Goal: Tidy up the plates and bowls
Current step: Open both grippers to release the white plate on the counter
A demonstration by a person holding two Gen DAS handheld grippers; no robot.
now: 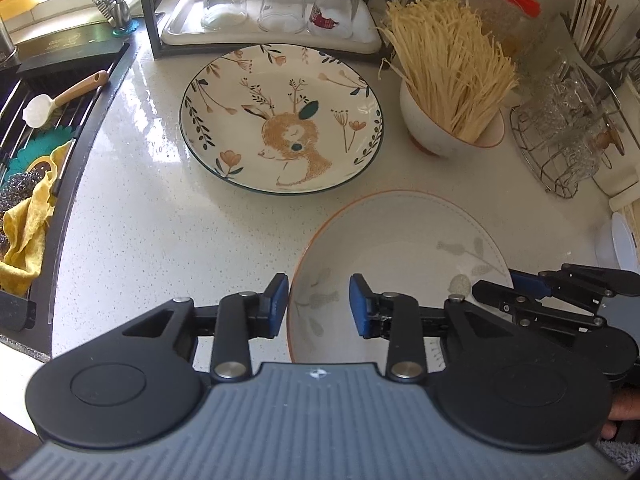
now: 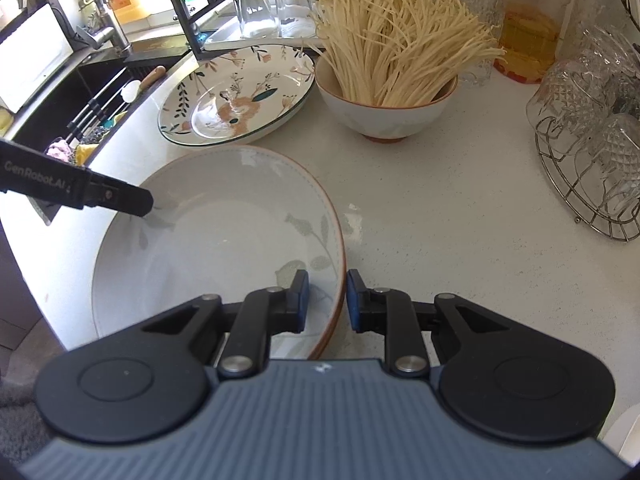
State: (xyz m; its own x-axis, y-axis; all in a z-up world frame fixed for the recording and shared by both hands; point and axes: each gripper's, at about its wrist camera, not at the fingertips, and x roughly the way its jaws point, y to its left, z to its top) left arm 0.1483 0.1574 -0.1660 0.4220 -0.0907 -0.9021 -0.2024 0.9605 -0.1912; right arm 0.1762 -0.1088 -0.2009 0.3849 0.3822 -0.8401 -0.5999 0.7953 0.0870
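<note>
White counter (image 1: 160,220) carries a deer plate (image 1: 280,120) and a bowl (image 2: 384,112) of noodles; nearer lies the plain plate (image 2: 216,240); left gripper (image 1: 319,306) straddles its rim, released; right gripper (image 2: 327,300) seems clenched on the opposite rim, probably to steady it.

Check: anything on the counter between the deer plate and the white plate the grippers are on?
Nothing. Left wrist view shows only bare speckled counter between the deer plate and the white plate; right wrist view shows their rims nearly meeting.
</note>
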